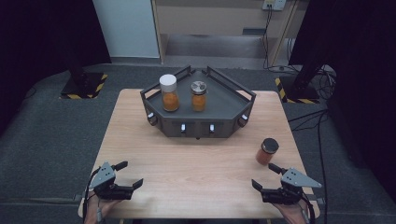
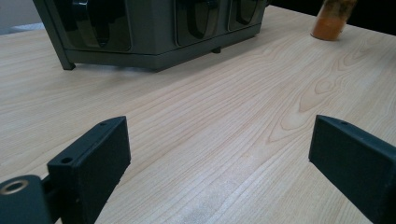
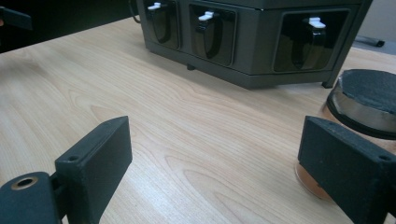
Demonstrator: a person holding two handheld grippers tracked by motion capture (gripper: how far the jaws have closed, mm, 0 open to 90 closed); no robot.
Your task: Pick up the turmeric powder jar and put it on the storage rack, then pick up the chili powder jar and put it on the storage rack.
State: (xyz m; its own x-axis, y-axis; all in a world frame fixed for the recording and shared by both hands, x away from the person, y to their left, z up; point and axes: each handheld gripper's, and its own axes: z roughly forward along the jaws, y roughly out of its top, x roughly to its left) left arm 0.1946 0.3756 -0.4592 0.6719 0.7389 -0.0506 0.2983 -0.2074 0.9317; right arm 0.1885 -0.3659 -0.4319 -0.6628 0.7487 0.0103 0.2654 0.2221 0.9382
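Observation:
A dark grey tray [image 1: 233, 114] stands at the far middle of the wooden table [image 1: 196, 154]. On it are a white-lidded jar [image 1: 169, 93] and a metal-lidded jar [image 1: 198, 96], both with orange contents. A third orange jar with a black lid [image 1: 267, 151] stands on the table at the right. My right gripper [image 1: 263, 175] is open just in front of it. In the right gripper view the jar [image 3: 369, 100] sits past the right-hand jaw, outside the open gripper [image 3: 215, 154]. My left gripper [image 1: 131, 173] rests open at the near left, with bare wood between its jaws [image 2: 219, 154].
The tray's front wall [image 3: 252, 37] has dark recessed windows with small white knobs. In the left gripper view the tray [image 2: 154, 28] is far ahead and the black-lidded jar [image 2: 331, 21] far off at the upper right. Black stands and cables lie on the floor beyond.

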